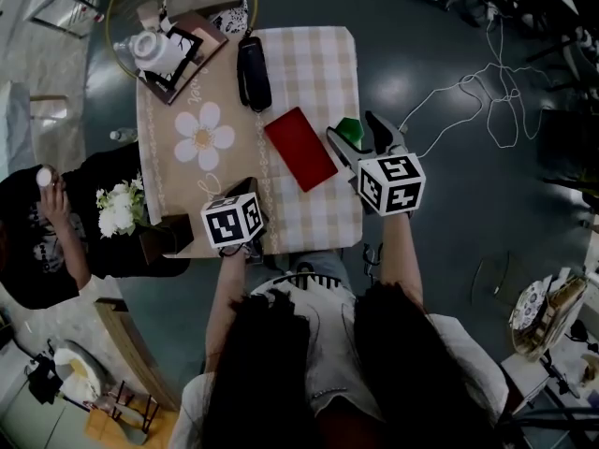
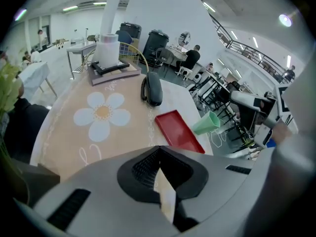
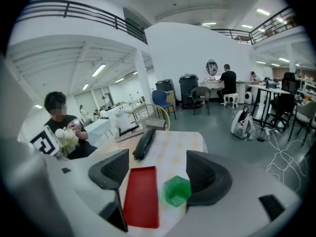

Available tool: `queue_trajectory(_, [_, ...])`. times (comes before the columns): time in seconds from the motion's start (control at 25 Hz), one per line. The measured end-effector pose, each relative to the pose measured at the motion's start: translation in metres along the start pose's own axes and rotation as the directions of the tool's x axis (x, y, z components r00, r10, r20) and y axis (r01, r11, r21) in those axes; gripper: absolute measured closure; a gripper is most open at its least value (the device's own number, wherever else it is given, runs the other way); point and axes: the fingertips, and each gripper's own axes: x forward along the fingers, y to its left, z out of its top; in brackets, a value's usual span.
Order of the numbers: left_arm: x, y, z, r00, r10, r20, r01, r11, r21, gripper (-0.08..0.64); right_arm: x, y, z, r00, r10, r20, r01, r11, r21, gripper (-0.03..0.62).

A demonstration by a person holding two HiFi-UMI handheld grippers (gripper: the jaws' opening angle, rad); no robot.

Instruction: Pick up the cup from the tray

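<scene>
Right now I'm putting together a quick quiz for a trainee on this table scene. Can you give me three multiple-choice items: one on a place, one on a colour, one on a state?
1. Where is the green cup relative to the tray?
A) on it
B) beside it, on the checked cloth
C) under it

2. What colour is the tray?
A) red
B) blue
C) white

3. The right gripper's fingers stand:
A) shut together
B) clamped on the tray
C) wide apart

Key: 1 B, the cup lies off the tray's edge, on the cloth. 2 A, it is red in every view. 3 C, a broad gap shows between them.
</scene>
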Motion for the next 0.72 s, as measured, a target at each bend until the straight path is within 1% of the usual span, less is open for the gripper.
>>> queue_trajectory(0.08, [-0.006, -0.007, 0.008, 0.999, -0.022, 0.026, 0.021, 1.000, 0.007, 0.552, -0.012, 0.014, 0.003, 0.999, 0.030, 0.021, -0.029, 0.999, -0.013, 0.226])
queue_trajectory(0.12, [-0.009, -0.011, 0.013, 0.999, -0.035, 0.040, 0.035, 0.999, 0.012, 0.552, -0.016, 0.019, 0.002, 0.999, 0.021, 0.028, -0.021, 1.000, -0.021, 0.246])
queue_trajectory(0.16, [-0.012, -0.016, 0.018, 0.997, -0.050, 0.054, 0.049, 0.999, 0.019, 0.552, -0.019, 0.020, 0.000, 0.999, 0.001, 0.032, 0.000, 1.000, -0.020, 0.307])
queue_trajectory(0.2, [-0.015, -0.020, 0.022, 0.996, -0.065, 0.066, 0.063, 0.998, 0.028, 0.552, -0.021, 0.020, -0.004, 0.999, -0.023, 0.033, 0.023, 1.000, -0.006, 0.385])
queue_trajectory(0.28, [-0.020, -0.029, 0.030, 0.992, -0.090, 0.083, 0.086, 0.995, 0.051, 0.552, -0.023, 0.021, -0.016, 0.998, -0.061, 0.015, 0.060, 0.997, 0.039, 0.433])
queue_trajectory(0.32, [-0.021, -0.033, 0.031, 0.991, -0.102, 0.087, 0.097, 0.993, 0.061, 0.552, -0.025, 0.022, -0.023, 0.997, -0.075, 0.002, 0.075, 0.995, 0.060, 0.489])
queue_trajectory(0.36, [-0.023, -0.037, 0.032, 0.990, -0.113, 0.089, 0.107, 0.992, 0.069, 0.552, -0.028, 0.025, -0.029, 0.996, -0.084, -0.009, 0.084, 0.994, 0.076, 0.560])
queue_trajectory(0.44, [-0.024, -0.043, 0.032, 0.988, -0.129, 0.089, 0.122, 0.989, 0.082, 0.552, -0.030, 0.034, -0.039, 0.997, -0.075, -0.023, 0.078, 0.991, 0.110, 0.581])
queue_trajectory(0.52, [-0.023, -0.049, 0.030, 0.986, -0.143, 0.081, 0.134, 0.986, 0.103, 0.552, -0.028, 0.041, -0.048, 0.998, -0.065, -0.028, 0.068, 0.983, 0.170, 0.581])
queue_trajectory(0.6, [-0.022, -0.056, 0.025, 0.985, -0.157, 0.069, 0.148, 0.981, 0.127, 0.552, -0.028, 0.045, -0.057, 0.997, -0.071, -0.038, 0.078, 0.971, 0.224, 0.581])
queue_trajectory(0.64, [-0.022, -0.058, 0.023, 0.984, -0.165, 0.064, 0.155, 0.978, 0.137, 0.552, -0.028, 0.047, -0.061, 0.996, -0.080, -0.048, 0.089, 0.969, 0.230, 0.581])
queue_trajectory(0.72, [-0.024, -0.061, 0.020, 0.982, -0.178, 0.060, 0.168, 0.975, 0.146, 0.552, -0.028, 0.052, -0.069, 0.992, -0.104, -0.074, 0.117, 0.973, 0.201, 0.581])
